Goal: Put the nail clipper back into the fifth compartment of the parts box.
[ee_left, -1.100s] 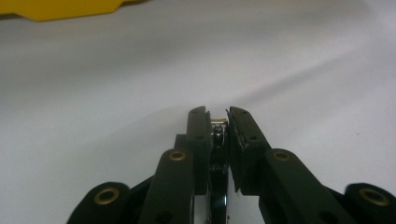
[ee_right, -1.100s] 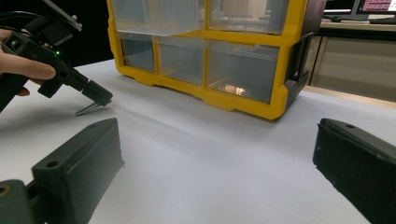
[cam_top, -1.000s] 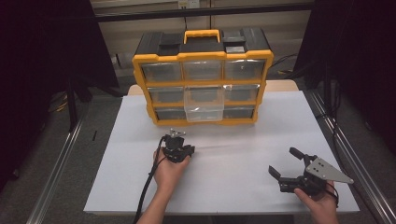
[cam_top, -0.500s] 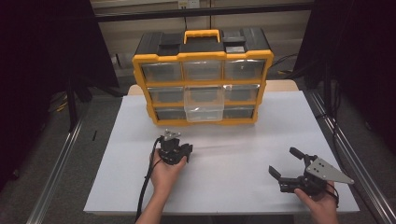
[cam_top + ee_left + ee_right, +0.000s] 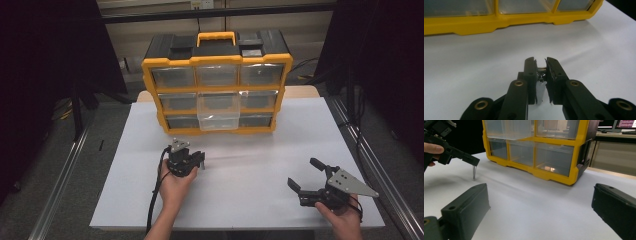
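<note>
My left gripper [image 5: 199, 159] hovers over the white table [image 5: 250, 150], in front of a yellow and black drawer organizer [image 5: 217, 62]. It is shut on a thin metal pin [image 5: 541, 73] with a small head, pinched between the jaw pads. In the right gripper view the pin [image 5: 474, 173] hangs straight down from the left gripper [image 5: 475, 163], its tip close to the table. The organizer's centre drawer [image 5: 217, 114] is pulled out and looks clear. My right gripper [image 5: 305, 173] rests at the front right, jaws wide open with nothing between them.
The organizer [image 5: 536, 147] has three rows of clear drawers and a yellow carry handle [image 5: 216, 37]. Metal rails [image 5: 65, 170] run along both table sides. A cable [image 5: 155, 200] trails from the left gripper toward the front edge.
The left gripper has drifted slightly back toward the person, still holding the pin. The right gripper has not moved.
</note>
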{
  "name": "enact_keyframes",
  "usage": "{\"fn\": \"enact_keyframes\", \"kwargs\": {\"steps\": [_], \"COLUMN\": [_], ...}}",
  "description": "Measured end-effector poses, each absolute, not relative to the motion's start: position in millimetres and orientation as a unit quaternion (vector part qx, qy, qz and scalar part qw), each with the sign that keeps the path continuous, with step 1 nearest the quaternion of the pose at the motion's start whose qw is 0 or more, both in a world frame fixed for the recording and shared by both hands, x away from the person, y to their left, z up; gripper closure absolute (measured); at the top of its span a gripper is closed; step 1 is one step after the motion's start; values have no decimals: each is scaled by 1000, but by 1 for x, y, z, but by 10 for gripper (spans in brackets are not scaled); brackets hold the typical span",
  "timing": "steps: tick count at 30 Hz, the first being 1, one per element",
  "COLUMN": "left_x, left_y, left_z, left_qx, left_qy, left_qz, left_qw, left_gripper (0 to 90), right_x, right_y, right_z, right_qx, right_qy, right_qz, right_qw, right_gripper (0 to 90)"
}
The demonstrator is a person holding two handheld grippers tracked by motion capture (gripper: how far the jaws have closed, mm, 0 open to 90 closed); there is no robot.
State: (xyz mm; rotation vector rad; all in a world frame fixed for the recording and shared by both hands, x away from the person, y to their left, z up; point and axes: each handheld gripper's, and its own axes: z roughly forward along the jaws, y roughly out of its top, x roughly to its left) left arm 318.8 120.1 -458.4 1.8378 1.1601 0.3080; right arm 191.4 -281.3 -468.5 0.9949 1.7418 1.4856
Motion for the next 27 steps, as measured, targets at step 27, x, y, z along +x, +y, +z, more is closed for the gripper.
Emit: {"fn": "enact_keyframes", "kwargs": {"steps": [27], "left_x": [313], "left_y": [116], "left_z": [-474], "left_qx": [760], "left_qy": [441], "left_qz": [140], "left_qw": [457], "left_gripper": [795], "right_x": [192], "right_y": [-281], "right_z": [-469], "right_qx": [377], "right_qy": [661], "right_qz": [566], "right_qw": [318], "right_gripper": [6]}}
